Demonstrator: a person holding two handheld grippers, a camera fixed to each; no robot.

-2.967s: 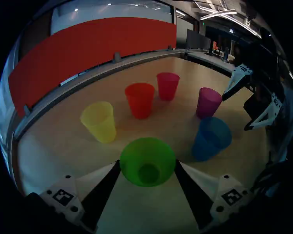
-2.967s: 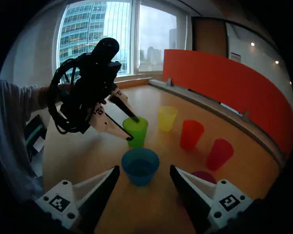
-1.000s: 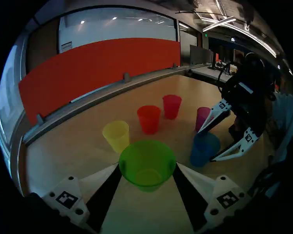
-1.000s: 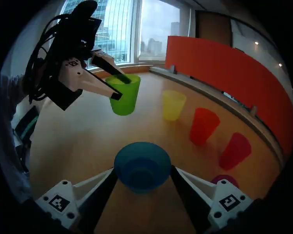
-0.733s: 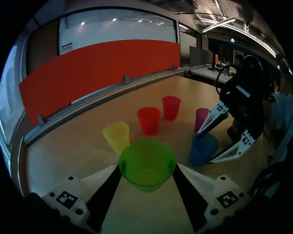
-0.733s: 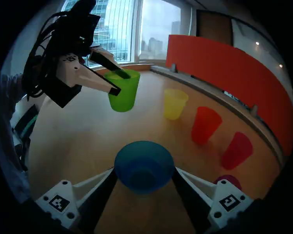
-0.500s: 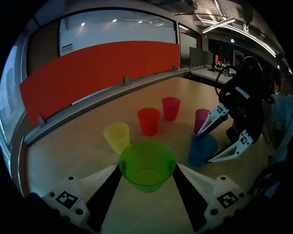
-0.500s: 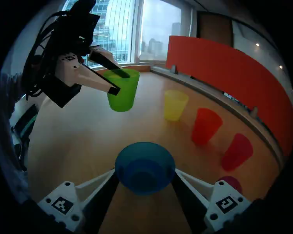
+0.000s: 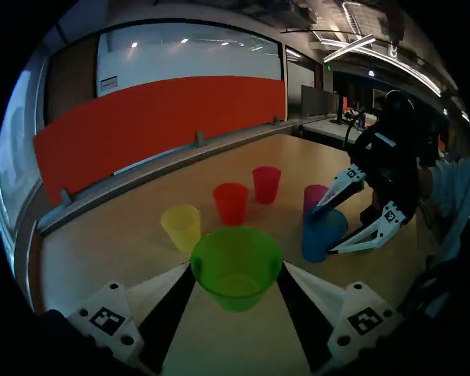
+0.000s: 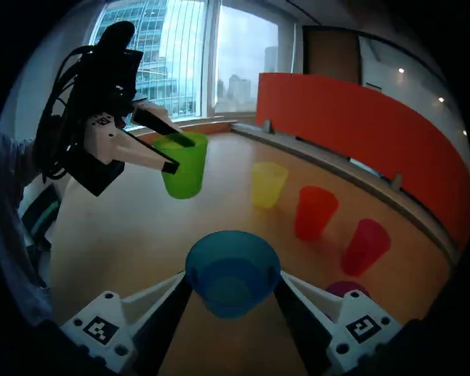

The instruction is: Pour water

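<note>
Green cup [image 9: 236, 266], clenched in your left tongs [image 9: 235, 266], and blue cup [image 10: 232, 272], clenched in your right tongs [image 10: 232, 277], have risen clear of the surface [image 9: 100, 244], both upright; pouring hasn't begun, so tilt next.

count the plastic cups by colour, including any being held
green plastic cup: 1
blue plastic cup: 1
yellow plastic cup: 1
orange plastic cup: 1
red plastic cup: 1
purple plastic cup: 1
total: 6 cups

Wooden table [image 9: 128, 232], orange partition [image 10: 373, 135], tall windows [image 10: 178, 69].
</note>
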